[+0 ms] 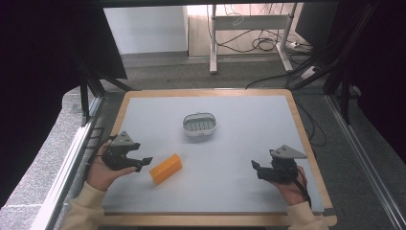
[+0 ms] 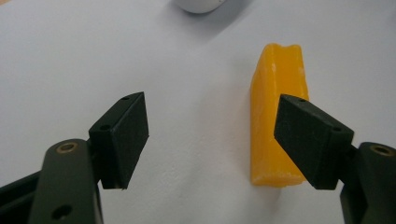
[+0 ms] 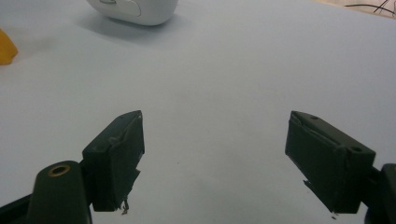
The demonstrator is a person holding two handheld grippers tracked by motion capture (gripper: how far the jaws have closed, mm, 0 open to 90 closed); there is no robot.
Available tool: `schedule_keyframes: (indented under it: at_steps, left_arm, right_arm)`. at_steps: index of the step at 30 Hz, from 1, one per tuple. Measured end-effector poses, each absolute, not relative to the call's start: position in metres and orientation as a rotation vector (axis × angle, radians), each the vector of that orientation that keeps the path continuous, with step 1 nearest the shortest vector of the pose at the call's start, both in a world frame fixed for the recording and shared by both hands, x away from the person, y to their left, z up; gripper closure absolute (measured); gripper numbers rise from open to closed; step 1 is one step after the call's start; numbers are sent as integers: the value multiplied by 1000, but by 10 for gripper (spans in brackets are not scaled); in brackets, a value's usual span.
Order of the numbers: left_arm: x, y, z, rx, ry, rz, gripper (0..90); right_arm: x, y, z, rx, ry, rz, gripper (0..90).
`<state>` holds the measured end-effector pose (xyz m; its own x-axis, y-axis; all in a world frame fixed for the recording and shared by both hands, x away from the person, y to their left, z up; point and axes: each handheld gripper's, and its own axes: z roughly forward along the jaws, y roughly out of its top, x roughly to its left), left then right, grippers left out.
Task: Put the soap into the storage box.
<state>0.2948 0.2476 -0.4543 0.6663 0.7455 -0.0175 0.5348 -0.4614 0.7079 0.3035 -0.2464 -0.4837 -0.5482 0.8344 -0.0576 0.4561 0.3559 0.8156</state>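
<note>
Orange block (image 1: 165, 168) lying flat on the grey worktop (image 1: 239, 143), toward the near left corner, long axis slanting from near-left to far-right. Surface waxy, ends rough and uneven. Nothing resting on it.

Left gripper (image 1: 143, 161) held low near the left edge, just beside the block's near-left end, fingers pointed at it. In the left gripper view, left gripper (image 2: 212, 140) spread wide, nothing clamped: bare worktop between the fingers, block (image 2: 275, 126) lined up behind the right-hand finger (image 2: 310, 140), partly covered by it. Contact between that finger and the block: cannot tell. Other finger (image 2: 122, 137) well apart from the block.

White soap dish (image 1: 199, 125), oval, ribbed inside, standing empty near the middle of the worktop, slightly toward the far edge, well apart from the block. Its rim (image 2: 198, 4) peeking in at the top of the left gripper view.

Right gripper (image 1: 256, 166) held near the right edge, toward the near right corner, well apart from both block and dish. In the right gripper view, right gripper (image 3: 215, 156) wide open, empty, only grey worktop between the fingers; pads on both fingers (image 3: 116, 158) scuffed and frayed. Dish (image 3: 135, 9) at top left there, corner of the block (image 3: 5, 46) at the left margin.

Wooden border (image 1: 306, 139) framing the grey surface.
</note>
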Motion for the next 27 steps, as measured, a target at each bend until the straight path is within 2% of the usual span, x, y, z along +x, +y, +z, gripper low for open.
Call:
schedule_keyframes:
  at_steps: [27]
  left_arm:
    - [303, 220, -426, 2236, 930, 368, 242]
  right_arm:
    - [306, -248, -488, 1124, 2180, 1046, 202]
